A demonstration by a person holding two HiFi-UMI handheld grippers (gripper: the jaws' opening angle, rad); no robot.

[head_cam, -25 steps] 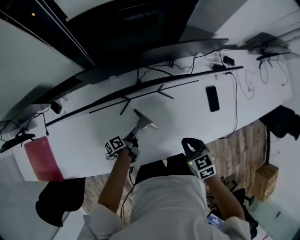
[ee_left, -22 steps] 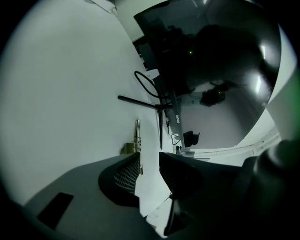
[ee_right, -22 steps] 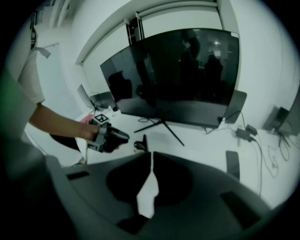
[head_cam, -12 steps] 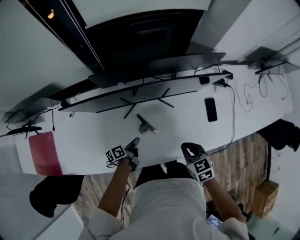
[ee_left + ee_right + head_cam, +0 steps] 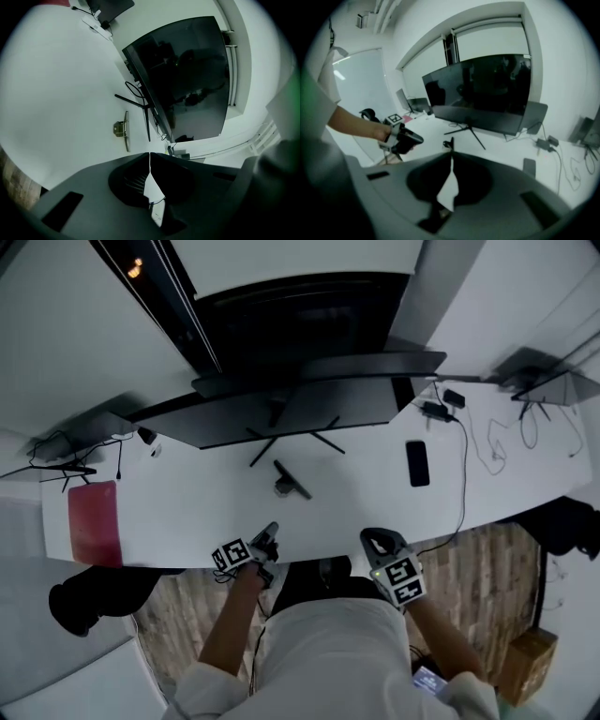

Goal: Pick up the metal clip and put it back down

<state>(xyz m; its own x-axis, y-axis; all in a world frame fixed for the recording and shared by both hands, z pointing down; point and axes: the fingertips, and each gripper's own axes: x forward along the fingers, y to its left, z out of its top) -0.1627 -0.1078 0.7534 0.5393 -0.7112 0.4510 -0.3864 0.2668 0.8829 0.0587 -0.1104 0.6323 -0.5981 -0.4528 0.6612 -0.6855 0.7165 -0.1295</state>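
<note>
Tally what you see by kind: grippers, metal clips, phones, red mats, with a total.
grippers: 2 (left gripper, right gripper)
metal clip: 1
phone: 1
red mat: 1
total: 5

Too small in the head view to show any detail of the metal clip (image 5: 286, 486) on the white desk (image 5: 187, 512), and in the right gripper view hidden but for a dark bit above the meeting jaws of the right gripper (image 5: 451, 155). Cut off by the head view's lower edge at the shirt (image 5: 328, 662) and both forearms, and by its right edge at a dark shape (image 5: 572, 526) too blurred to name. Impossible to read anything in the dim reflections on the monitor (image 5: 187, 79) in the left gripper view.
</note>
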